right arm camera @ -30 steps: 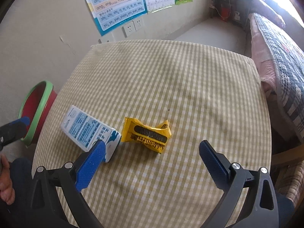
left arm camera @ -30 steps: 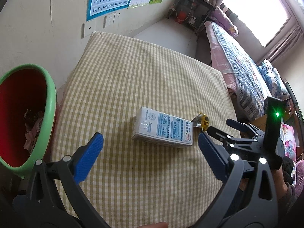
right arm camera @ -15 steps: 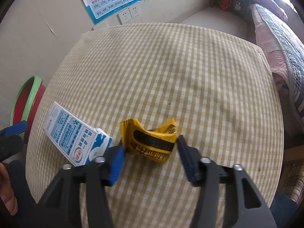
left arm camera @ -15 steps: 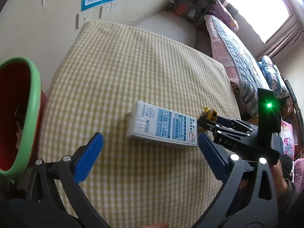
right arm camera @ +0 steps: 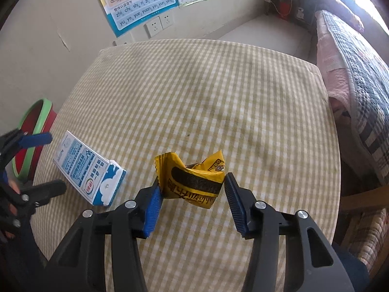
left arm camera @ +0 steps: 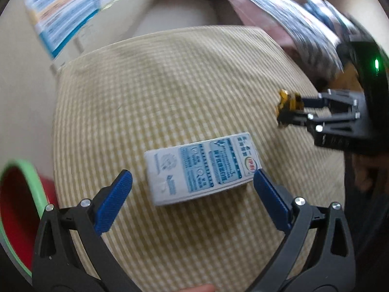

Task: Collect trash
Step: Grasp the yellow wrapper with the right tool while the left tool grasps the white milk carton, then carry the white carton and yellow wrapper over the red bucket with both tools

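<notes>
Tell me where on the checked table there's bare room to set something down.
The table's far half, toward the wall sockets and the bed, is bare. The near left is crowded: milk carton, yellow wrapper, both grippers.

My bench (right arm camera: 218,77) wears a yellow checked cloth and stands against a cream wall (right arm camera: 48,36) hung with pinyin charts (right arm camera: 141,2) above white sockets (right arm camera: 159,25). A bed (right arm camera: 352,56) with a plaid quilt lies right; daylight pours in there.
</notes>
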A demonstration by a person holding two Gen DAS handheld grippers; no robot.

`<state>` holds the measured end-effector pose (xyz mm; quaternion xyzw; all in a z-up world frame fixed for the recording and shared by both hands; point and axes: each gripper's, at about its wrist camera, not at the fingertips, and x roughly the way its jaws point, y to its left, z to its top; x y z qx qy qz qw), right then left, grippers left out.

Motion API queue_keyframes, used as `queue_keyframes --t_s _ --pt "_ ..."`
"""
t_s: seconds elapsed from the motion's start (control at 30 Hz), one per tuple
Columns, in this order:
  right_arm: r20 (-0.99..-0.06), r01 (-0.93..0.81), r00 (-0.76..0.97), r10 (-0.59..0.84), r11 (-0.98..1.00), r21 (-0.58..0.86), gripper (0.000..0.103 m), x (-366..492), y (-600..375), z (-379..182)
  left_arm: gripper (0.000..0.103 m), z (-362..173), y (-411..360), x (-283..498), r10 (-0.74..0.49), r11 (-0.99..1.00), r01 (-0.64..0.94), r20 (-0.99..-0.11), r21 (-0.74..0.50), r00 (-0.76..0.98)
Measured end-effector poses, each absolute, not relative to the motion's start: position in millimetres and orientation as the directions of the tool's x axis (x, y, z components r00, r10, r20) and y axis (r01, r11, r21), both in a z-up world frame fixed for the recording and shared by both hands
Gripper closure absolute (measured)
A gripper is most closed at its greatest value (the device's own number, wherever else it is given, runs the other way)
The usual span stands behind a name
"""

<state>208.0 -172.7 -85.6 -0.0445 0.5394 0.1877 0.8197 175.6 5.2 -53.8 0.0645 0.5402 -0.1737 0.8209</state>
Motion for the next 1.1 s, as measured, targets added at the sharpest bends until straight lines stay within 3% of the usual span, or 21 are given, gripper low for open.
queue_keyframes --t_s 0.3,0.43,0.57,0.67,0.87,1.1 --pt "-0.907 -0.397 0.329 0.262 0.910 0.119 0.055 200.5 -172.8 -75.7 0.006 -69.2 -24.4 189.6 -0.215 0.785 0.619 -0.937 0.003 0.277" --pt "-0.909 -0.400 0.326 0.260 0.909 0.116 0.055 198.5 -176.2 -74.7 0.005 -78.8 -26.7 201.4 -0.263 0.757 0.650 -0.941 -0.065 0.212" --pt "-0.910 -0.389 0.319 0.264 0.912 0.128 0.055 198.1 -178.4 -77.2 0.005 -99.7 -35.7 201.2 -0.207 0.742 0.670 -0.959 -0.025 0.192" --pt "-0.909 -0.383 0.324 0.264 0.915 0.129 0.055 197.8 -179.8 -76.7 0.012 -107.6 -34.9 194.8 -0.177 0.758 0.652 -0.958 0.014 0.226" --pt "-0.907 -0.397 0.321 0.273 0.908 0.133 0.055 195.6 -172.8 -76.2 0.046 -100.5 -11.9 188.0 -0.204 0.843 0.537 -0.945 -0.035 0.257" --pt "-0.898 -0.412 0.332 0.288 0.901 0.136 0.055 190.8 -161.0 -69.3 0.048 -91.2 4.6 176.4 -0.222 0.891 0.444 -0.941 -0.089 0.257"
